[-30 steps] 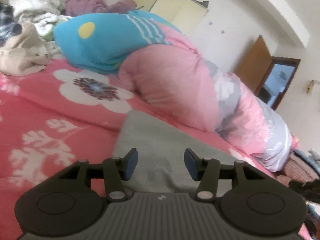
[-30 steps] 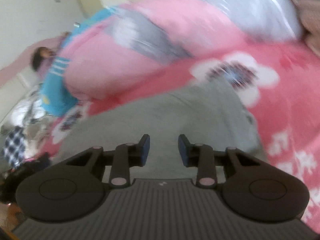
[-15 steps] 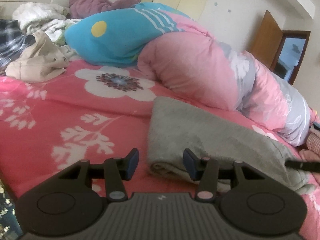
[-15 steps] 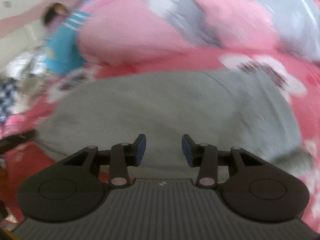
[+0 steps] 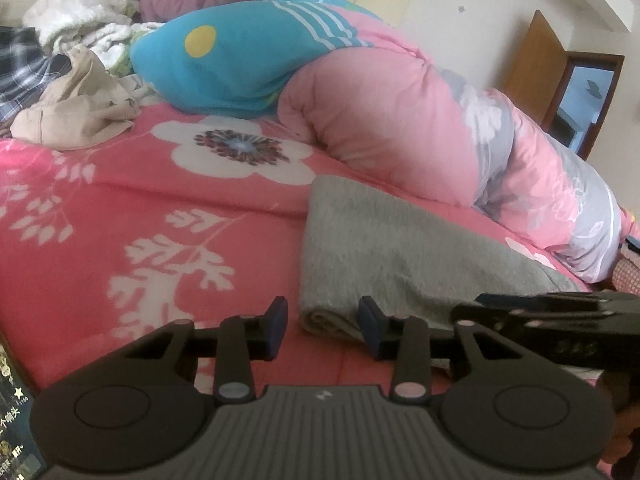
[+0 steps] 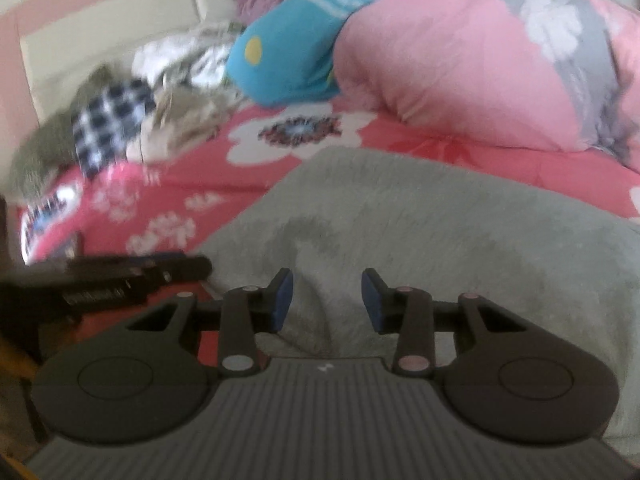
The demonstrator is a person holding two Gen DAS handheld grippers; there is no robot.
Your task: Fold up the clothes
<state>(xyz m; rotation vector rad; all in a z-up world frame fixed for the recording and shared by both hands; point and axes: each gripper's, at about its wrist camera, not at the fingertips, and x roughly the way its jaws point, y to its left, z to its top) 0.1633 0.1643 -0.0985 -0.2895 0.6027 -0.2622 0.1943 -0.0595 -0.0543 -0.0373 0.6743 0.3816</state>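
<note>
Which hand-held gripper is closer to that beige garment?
Left. The left hand-held gripper is at the grey garment's near corner, toward the beige garment; the right sits over the grey, farther.

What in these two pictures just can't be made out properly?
- Grey garment: its near edge is hidden behind the left gripper in the left wrist view, so its type is unclear.
- Clothes pile: motion-blurred in the right wrist view.
- Dark panel with text: cut off by the left edge, too small to read.
</note>
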